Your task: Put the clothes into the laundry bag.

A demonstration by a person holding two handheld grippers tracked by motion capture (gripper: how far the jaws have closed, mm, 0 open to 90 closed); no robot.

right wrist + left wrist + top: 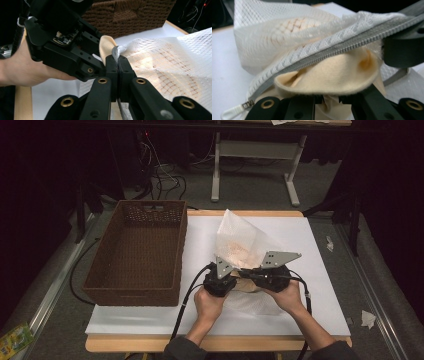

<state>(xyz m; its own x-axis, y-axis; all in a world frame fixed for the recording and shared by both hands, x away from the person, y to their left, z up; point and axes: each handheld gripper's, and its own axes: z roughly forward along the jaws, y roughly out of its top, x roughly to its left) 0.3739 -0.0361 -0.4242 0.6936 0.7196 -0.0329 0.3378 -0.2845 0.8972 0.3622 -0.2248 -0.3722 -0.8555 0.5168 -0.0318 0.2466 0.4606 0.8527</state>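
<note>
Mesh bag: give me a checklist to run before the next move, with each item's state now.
1. Right gripper shut on the zipper edge: ok.
2. Left gripper shut on the cream cloth: ok.
3. Mesh bag mouth open at the zipper: ok.
4. Cloth fully inside the bag: not ok, a fold hangs out of the mouth.
5. Basket beside the bag, nothing in it: ok.
6. Zipper pull free: ok.

This looks like a lab recording bay: a white board surface (310,270) on a wooden top, black curtains all round, tangled cables (165,175) on grey carpet at 11 o'clock, a white metal stand (255,165) at 12 o'clock.
</note>
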